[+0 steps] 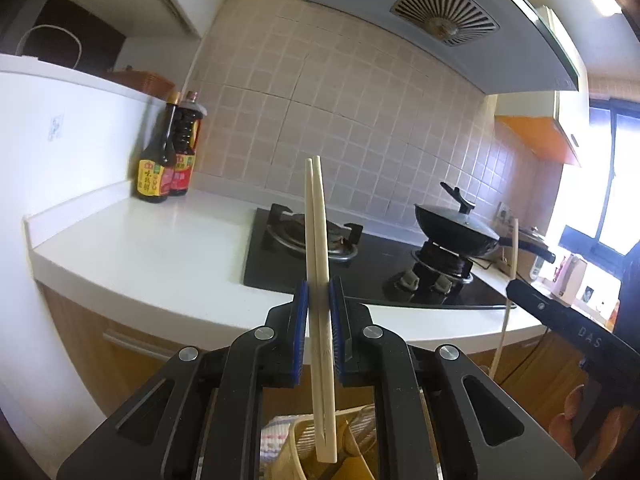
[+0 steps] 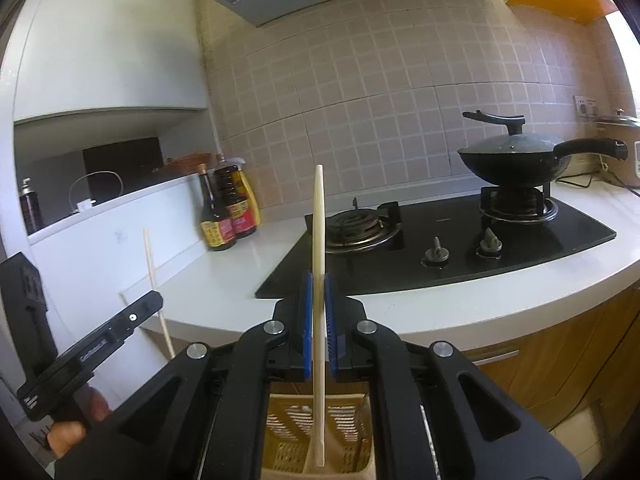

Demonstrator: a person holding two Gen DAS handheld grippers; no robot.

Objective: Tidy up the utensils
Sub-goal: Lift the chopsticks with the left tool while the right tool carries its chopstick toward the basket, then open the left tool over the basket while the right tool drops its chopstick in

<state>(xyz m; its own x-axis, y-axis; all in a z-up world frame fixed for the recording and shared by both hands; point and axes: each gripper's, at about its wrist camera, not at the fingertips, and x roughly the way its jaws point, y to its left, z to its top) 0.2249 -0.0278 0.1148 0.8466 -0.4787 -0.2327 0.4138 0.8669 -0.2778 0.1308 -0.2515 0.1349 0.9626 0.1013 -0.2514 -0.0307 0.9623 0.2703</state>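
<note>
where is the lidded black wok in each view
Left wrist view: the lidded black wok sits right of centre on the far right burner, beyond the pair of chopsticks held in the left tongs.
Right wrist view: the wok is upper right, on the right burner, right of the single chopstick in the right tongs.
Shared landmark: the black gas hob.

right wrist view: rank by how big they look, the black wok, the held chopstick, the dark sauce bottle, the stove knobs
1. chopstick, the longest, though it is close to the camera in the right gripper, so that inflates it.
2. black wok.
3. dark sauce bottle.
4. stove knobs, smallest; the two look alike.
</note>
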